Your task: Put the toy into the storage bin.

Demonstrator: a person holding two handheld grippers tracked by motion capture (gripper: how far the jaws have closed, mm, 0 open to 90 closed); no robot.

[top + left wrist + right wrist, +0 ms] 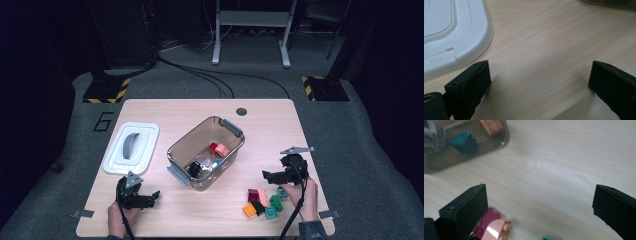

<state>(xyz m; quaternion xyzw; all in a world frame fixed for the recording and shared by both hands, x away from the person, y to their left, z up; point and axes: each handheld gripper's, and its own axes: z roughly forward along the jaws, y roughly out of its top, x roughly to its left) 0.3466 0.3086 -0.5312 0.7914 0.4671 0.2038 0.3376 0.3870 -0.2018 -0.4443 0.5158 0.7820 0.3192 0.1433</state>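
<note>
Honestly a lot is cut off here. In my right gripper view the pile of toy bricks [494, 227] sits at the bottom edge, half hidden behind my own black finger: I can make out a magenta studded brick [486, 221] and a glossy pink rounded one [496, 231] touching it, plus a sliver of teal [549, 238] that's too clipped to identify. The whole frame is a bit blurred. My right gripper [539, 207] has its fingers spread wide, nothing between them but bare wood, so it's released and grasping nothing. From the high view it hovers [280, 175] just above and beside the brick pile [262, 202] near the bench's front right corner, with orange, black, green and teal pieces bunched together, too small to sort out properly. The clear plastic bin [206, 152] sits mid-bench, tinted smoky, rounded corners, grey latch handles at both ends; inside I see a red and an orange-pink block and some dark and see-through bits I can't really name. In my right gripper view just its corner shows, with a teal cube [464, 142] behind the wall. My left gripper [539, 82] is also released, fingers wide apart and resting low over the pale woodgrain bench [544, 45]. Just beside it is the white lid [454, 32], smooth glossy plastic with a stepped rim, cut off at the frame edge; the high view shows its grey handle.
</note>
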